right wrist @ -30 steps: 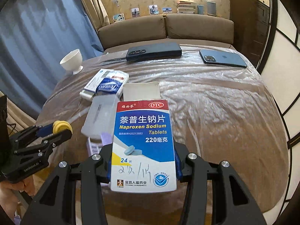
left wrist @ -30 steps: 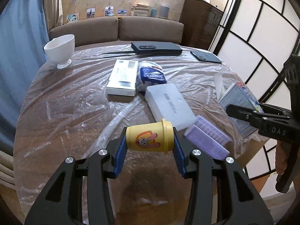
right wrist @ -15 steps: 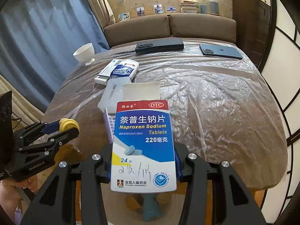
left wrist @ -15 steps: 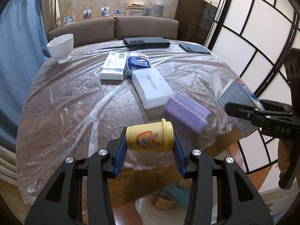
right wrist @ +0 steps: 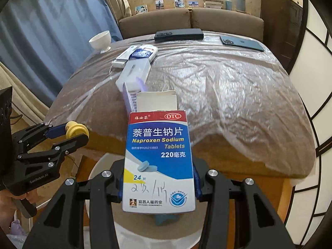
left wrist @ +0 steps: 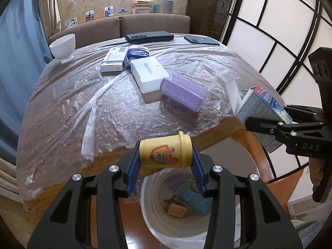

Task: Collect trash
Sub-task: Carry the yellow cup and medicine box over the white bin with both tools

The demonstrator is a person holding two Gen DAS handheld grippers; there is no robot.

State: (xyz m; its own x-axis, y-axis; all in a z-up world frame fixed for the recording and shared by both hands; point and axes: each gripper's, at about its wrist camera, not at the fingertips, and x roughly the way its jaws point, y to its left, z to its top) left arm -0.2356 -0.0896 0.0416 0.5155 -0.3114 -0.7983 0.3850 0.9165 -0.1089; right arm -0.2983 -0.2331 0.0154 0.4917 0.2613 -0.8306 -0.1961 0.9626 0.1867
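My left gripper [left wrist: 165, 166] is shut on a small yellow cup [left wrist: 165, 152] with a cartoon sticker, held on its side above a white bin [left wrist: 153, 224] on the floor by the table edge. The bin holds a teal item [left wrist: 193, 199] and some scraps. My right gripper [right wrist: 158, 186] is shut on an open Naproxen Sodium tablet box [right wrist: 158, 161], held upright over the same bin [right wrist: 99, 166]. The box also shows at the right of the left wrist view [left wrist: 261, 108], and the yellow cup shows at the left of the right wrist view [right wrist: 75, 129].
On the plastic-covered table [left wrist: 62, 108] lie a purple ribbed box [left wrist: 182, 93], a white plastic case [left wrist: 149, 74], a tissue pack [left wrist: 138, 54], a white carton [left wrist: 114, 60], a white bowl [left wrist: 62, 46], a black case [left wrist: 149, 36] and a phone [left wrist: 201, 40]. A sofa stands behind it.
Both grippers have drawn back from over the table to past its near edge, still holding the cup and the box. The white bin on the floor has come into view below them.
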